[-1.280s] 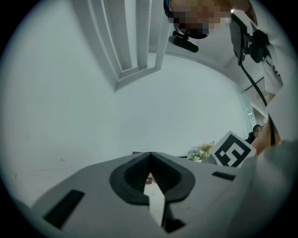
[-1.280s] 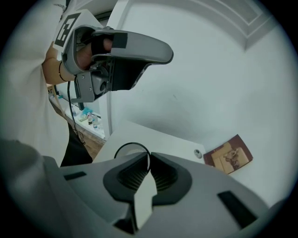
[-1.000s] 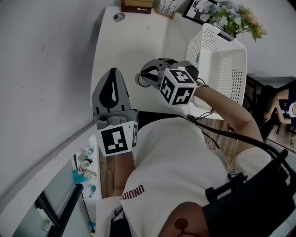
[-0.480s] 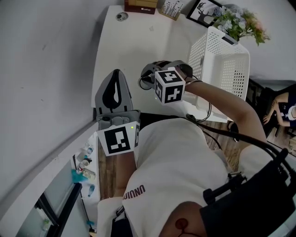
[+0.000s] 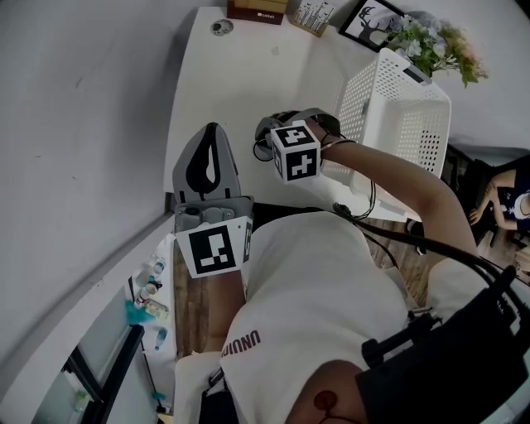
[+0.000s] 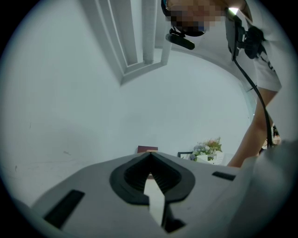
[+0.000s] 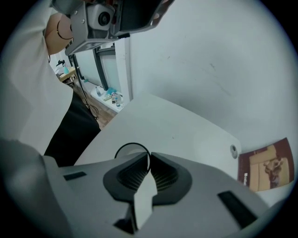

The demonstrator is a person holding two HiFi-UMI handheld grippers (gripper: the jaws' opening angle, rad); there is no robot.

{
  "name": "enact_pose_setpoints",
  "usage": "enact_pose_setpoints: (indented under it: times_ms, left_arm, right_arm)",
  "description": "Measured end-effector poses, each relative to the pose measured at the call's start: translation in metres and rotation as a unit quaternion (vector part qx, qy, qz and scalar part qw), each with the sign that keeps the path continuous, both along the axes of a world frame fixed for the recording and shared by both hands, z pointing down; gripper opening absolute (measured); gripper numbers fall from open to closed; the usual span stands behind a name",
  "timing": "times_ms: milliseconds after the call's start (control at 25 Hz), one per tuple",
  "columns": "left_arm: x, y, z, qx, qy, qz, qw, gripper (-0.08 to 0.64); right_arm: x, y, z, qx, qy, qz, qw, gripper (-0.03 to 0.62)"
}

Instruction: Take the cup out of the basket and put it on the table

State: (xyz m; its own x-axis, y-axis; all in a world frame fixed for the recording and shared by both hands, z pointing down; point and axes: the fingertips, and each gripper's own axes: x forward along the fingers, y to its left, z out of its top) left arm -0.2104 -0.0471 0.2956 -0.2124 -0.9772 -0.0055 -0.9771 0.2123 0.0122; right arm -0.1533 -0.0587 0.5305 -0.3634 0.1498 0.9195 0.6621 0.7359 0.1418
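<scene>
The cup [image 7: 126,149] is white with a thin dark rim, and only part of that rim shows above the jaws in the right gripper view. My right gripper [image 7: 149,160] is shut on the rim. In the head view this gripper [image 5: 269,137] holds the cup [image 5: 262,149] over the white table [image 5: 232,74], left of the white perforated basket [image 5: 397,108]. My left gripper [image 5: 209,130] hovers near the table's near edge, pointing away from me. Its jaws [image 6: 150,157] are shut with nothing between them.
At the table's far end stand a brown box [image 5: 257,10], a framed picture [image 5: 373,18] and a bunch of flowers [image 5: 439,41]. A small round object [image 5: 221,26] lies beside the box. Another person [image 5: 505,203] sits at the far right. A grey wall runs along the left.
My right gripper has carried the cup a little to the left, further from the basket. The left gripper has stayed where it was.
</scene>
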Motion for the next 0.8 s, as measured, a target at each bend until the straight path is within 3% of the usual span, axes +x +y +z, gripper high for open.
enact_pose_setpoints:
  times_ms: [480, 800]
  left_arm:
    - [-0.003, -0.003, 0.003, -0.001, 0.003, 0.002, 1.0, 0.011]
    - [-0.005, -0.003, 0.002, 0.001, 0.006, 0.0, 1.0, 0.011]
  right_arm:
    - [0.002, 0.007, 0.027, 0.017, 0.027, -0.032, 0.999, 0.035]
    - [0.006, 0.007, 0.032, 0.013, 0.037, -0.028, 0.999, 0.035]
